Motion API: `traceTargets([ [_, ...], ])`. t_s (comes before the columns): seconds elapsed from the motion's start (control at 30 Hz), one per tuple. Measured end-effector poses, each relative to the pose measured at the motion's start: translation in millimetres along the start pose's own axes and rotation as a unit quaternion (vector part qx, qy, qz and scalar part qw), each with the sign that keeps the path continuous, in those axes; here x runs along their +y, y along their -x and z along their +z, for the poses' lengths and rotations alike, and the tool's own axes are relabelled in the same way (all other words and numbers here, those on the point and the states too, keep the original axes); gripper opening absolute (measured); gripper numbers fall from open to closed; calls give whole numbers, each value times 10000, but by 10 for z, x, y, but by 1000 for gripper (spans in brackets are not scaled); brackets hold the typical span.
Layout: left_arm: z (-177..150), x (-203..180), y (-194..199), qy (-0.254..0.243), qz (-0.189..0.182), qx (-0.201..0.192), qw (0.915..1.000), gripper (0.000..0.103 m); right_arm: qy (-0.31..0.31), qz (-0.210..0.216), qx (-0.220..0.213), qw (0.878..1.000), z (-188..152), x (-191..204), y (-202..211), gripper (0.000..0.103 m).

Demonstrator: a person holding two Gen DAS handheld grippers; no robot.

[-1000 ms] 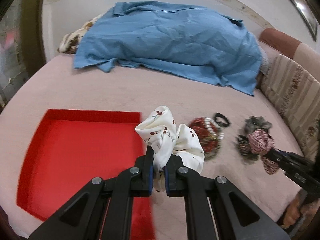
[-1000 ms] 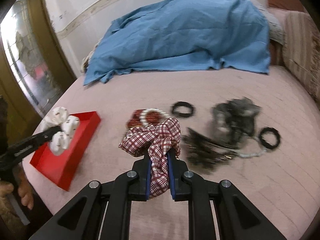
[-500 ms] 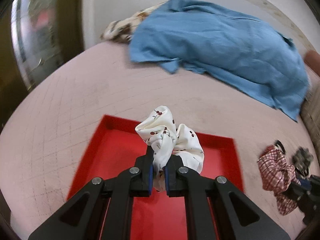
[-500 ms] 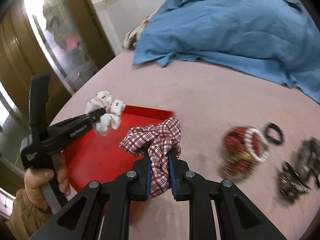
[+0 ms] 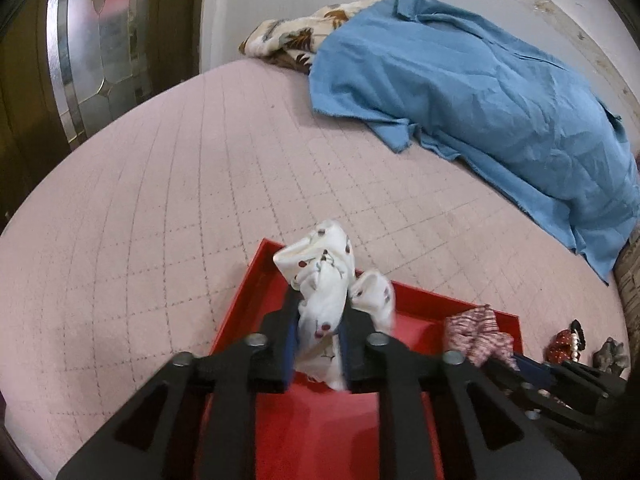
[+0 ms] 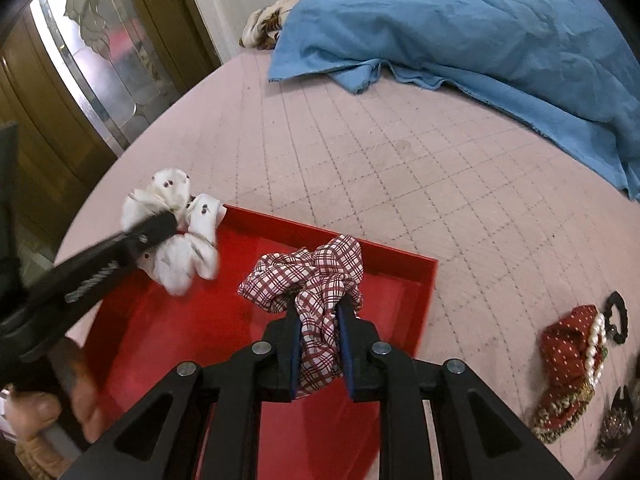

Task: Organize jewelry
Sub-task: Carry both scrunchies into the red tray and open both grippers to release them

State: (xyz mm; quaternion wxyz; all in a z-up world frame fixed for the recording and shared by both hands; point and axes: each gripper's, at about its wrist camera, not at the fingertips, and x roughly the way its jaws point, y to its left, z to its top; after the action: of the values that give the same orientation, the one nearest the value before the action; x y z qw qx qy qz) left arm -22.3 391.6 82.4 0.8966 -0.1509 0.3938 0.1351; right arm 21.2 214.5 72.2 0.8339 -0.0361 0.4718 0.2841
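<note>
Above the shallow red tray [image 6: 404, 280], a white cherry-print fabric scrunchie [image 5: 324, 292] sits between the left gripper's [image 5: 319, 344] just-opening jaws; a red-and-white checked fabric scrunchie [image 6: 316, 276] is pinched by the right gripper [image 6: 319, 344], its jaws easing apart.

2 scrunchies [image 6: 316, 268] above tray [image 6: 424, 280]; bracelet pile [image 6: 572, 360] right, perhaps touching.

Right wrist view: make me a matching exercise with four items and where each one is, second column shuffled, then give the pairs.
Items:
1. white cherry-print scrunchie
2. plaid scrunchie
3. red dotted scrunchie with pearls
4. blue cloth

Places:
A. between the right gripper's jaws, over the red tray
B. heaped at the far side of the bed
C. lying on the pink cover right of the tray
D. at the left gripper's tip, over the tray's far left corner

Pairs: 1-D, 2-A, 3-C, 4-B
</note>
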Motion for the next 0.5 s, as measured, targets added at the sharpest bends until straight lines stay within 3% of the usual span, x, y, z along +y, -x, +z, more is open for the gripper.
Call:
traceTargets([
  [0.03, 2, -15, 30, -12, -28, -52, 10000, 37, 18, -56, -8, 10000, -2, 6, -11, 27],
  [0.2, 30, 27, 183, 107, -168, -299, 9994, 53, 36, -25, -127, 9999, -7, 12, 66, 45],
  [0.33, 17, 50, 280, 174, -162, -447, 9987, 55, 189, -66, -341, 9992, -38, 0, 289, 55],
  [0.5, -90, -5, 410, 111, -221, -531, 9983, 56, 173, -162, -593, 9980, -231, -253, 669, 58],
])
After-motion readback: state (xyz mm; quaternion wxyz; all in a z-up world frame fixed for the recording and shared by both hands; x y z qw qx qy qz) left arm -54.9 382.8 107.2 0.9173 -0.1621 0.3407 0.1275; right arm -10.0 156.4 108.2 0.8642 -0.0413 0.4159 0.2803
